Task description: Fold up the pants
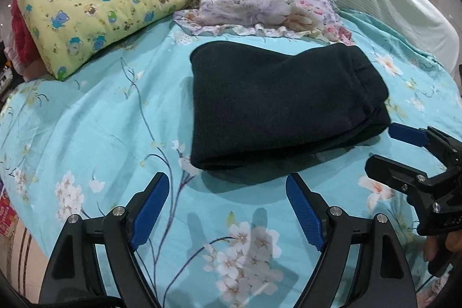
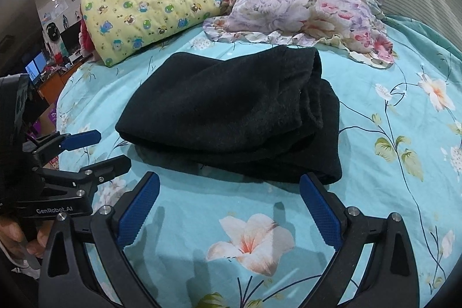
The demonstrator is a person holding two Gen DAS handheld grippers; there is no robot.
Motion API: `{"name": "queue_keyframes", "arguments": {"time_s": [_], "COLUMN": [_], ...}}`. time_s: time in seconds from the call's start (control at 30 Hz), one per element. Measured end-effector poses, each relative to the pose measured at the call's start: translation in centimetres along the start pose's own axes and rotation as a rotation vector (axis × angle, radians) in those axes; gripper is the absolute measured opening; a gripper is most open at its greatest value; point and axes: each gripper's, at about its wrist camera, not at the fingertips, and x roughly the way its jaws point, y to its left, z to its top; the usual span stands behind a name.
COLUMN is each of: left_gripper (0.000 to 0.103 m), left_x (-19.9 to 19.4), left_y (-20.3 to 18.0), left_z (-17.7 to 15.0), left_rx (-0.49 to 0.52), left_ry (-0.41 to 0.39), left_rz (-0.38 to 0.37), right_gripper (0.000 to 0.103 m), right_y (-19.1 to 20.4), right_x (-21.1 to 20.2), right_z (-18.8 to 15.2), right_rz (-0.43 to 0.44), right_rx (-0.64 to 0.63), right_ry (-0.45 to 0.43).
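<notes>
Left gripper [image 1: 226, 210]: jaws wide, empty, I hover over sheet [image 1: 86, 134].
Right gripper [image 2: 229, 211]: same.
Pants [image 1: 277, 103]: folded, just ahead of both.
Risk: snagging the loose top flap would undo my fold.

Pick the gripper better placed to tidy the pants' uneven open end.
Probably right. The pants show staggered layers at that end, just beyond the open right gripper; the left gripper, also open, faces the neat folded side.

Bed, turquoise floral sheet [image 1: 86, 120]; on it folded black pants [image 1: 277, 106], two pillows.
</notes>
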Motion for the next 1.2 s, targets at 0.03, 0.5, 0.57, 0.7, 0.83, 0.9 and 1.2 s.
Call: {"name": "queue_keyframes", "arguments": {"time_s": [0.03, 0.5, 0.57, 0.7, 0.83, 0.9, 1.2], "left_gripper": [0.084, 0.084, 0.084, 0.084, 0.084, 0.084, 0.084], "left_x": [0.1, 1.1, 1.1, 1.2, 1.2, 1.2, 1.2], "left_y": [0.0, -0.5, -0.5, -0.5, -0.5, -0.6, -0.7], "left_z": [0.0, -0.1, -0.1, -0.1, -0.1, -0.1, -0.1], "left_rx": [0.003, 0.012, 0.01, 0.013, 0.007, 0.009, 0.019], "left_ry": [0.0, 0.01, 0.005, 0.002, -0.003, -0.004, -0.003], "left_rz": [0.003, -0.011, -0.011, -0.012, -0.014, -0.015, -0.014], "right_gripper": [0.098, 0.098, 0.098, 0.098, 0.098, 0.098, 0.098], "right_y": [0.0, -0.1, -0.2, -0.4, -0.5, -0.6, -0.5], "right_x": [0.1, 0.5, 0.5, 0.3, 0.4, 0.4, 0.5], "right_z": [0.0, 0.2, 0.2, 0.2, 0.2, 0.2, 0.1], "right_rz": [-0.001, 0.017, 0.017, 0.017, 0.008, 0.014, 0.01], "right_rx": [-0.005, -0.019, -0.016, -0.008, -0.007, -0.001, 0.0], "right_ry": [0.002, -0.015, -0.02, -0.038, -0.048, -0.049, -0.041]}}
